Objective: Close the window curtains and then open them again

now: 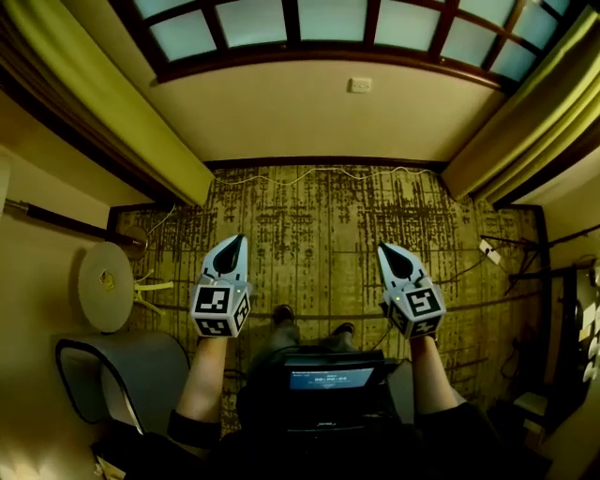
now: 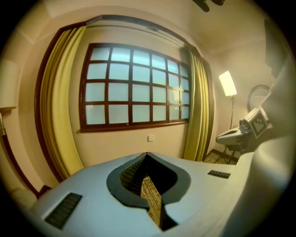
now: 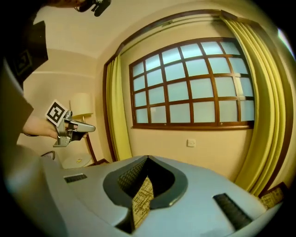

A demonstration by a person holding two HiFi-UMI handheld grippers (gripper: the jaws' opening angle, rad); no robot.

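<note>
With the left curtain (image 1: 117, 94) and right curtain (image 1: 530, 117) bunched at the window's (image 1: 328, 19) 2 sides, well apart from your left gripper (image 1: 233, 246) and right gripper (image 1: 390, 253), spread their pressed-together, empty jaws before pinching each inner edge.

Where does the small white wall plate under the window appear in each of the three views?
Head view: the wall plate is near the top, slightly right of centre, just below the window.
Left gripper view: at the centre, under the window's lower frame.
Right gripper view: right of centre, again under the lower frame.
Shared landmark: the window, with the plate below it in every view.
</note>
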